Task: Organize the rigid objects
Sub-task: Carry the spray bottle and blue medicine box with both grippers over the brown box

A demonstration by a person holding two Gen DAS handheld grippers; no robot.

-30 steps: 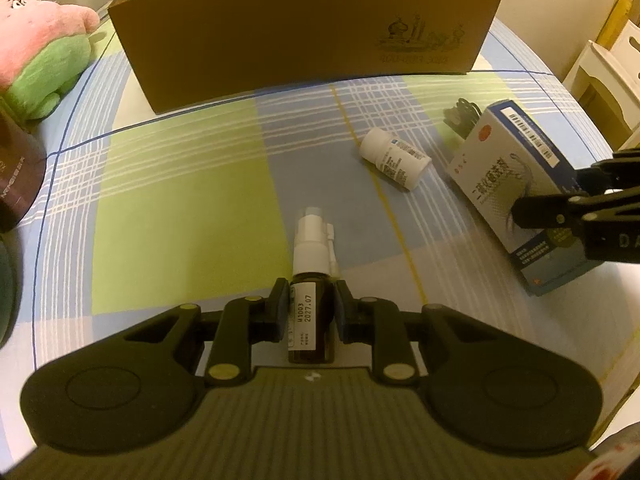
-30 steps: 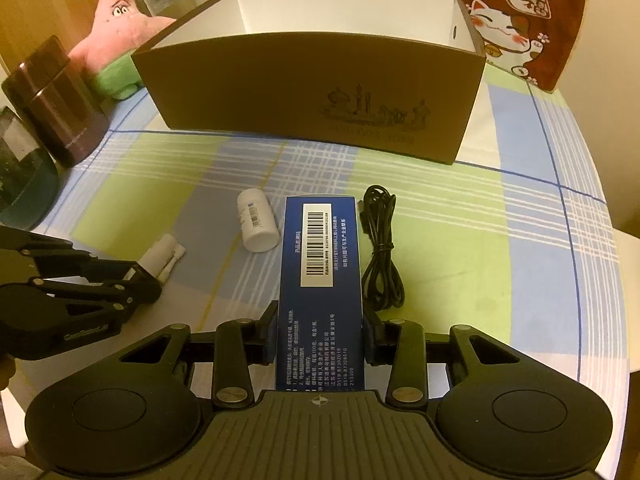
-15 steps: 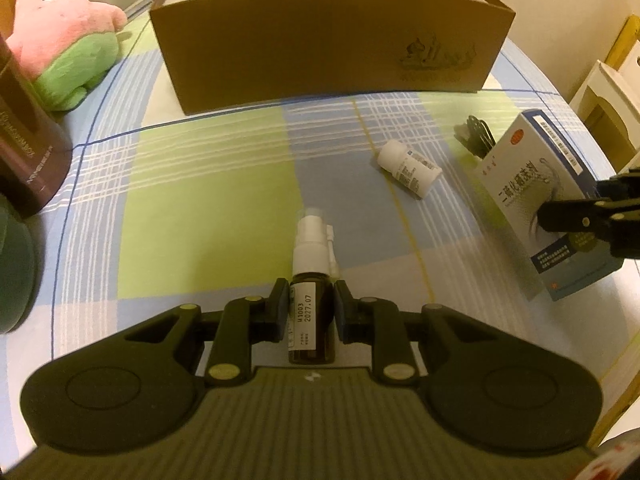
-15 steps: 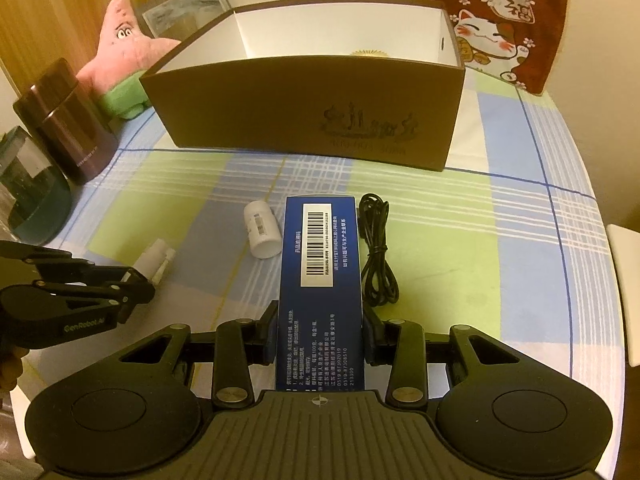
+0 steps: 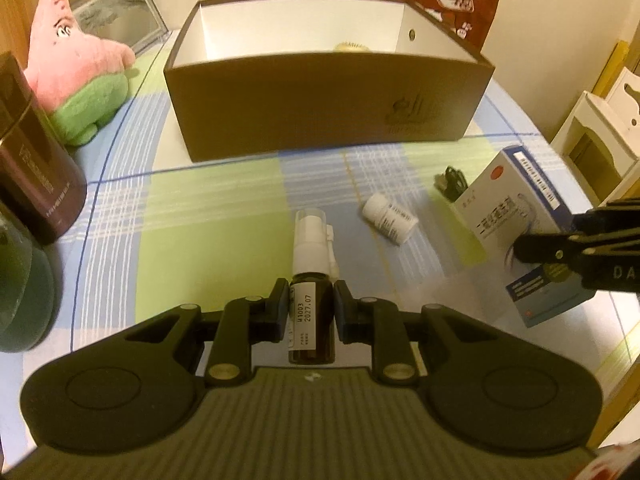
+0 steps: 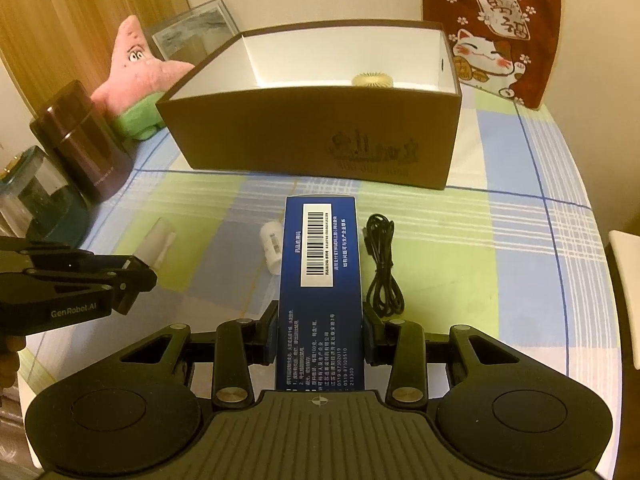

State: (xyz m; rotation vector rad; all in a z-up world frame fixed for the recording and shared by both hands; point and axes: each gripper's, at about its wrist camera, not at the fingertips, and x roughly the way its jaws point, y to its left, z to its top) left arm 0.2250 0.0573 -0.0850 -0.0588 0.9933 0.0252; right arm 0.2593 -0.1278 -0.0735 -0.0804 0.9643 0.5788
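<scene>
Tablecloth (image 6: 500,248): checked green, blue and white — it covers the whole table and carries everything below.
Cardboard box (image 6: 312,140): brown outside, white inside, open at the top; at 12 o'clock in both wrist views. A small round golden object (image 6: 373,79) lies on its floor toward the far wall.
Plush toy (image 5: 76,76): pink and green, at 10 o'clock beside the box's left end.
Dark jar (image 6: 82,142): brown cylinder at 9 o'clock, near the plush toy.
Medicine carton (image 6: 320,288): blue and white with a barcode label, pinched at its two long sides by the right gripper (image 6: 320,334) and held off the cloth; in the left wrist view it appears at 3 o'clock.
Spray bottle (image 5: 311,292): brown glass with a white nozzle pointing toward the box, clamped at its body between the pads of the left gripper (image 5: 311,312), raised above the cloth.
Black cable (image 6: 382,268): coiled on the cloth just right of the carton.
White pill bottle (image 5: 389,218): on its side on the cloth, between spray bottle and carton — untouched by either tool.
</scene>
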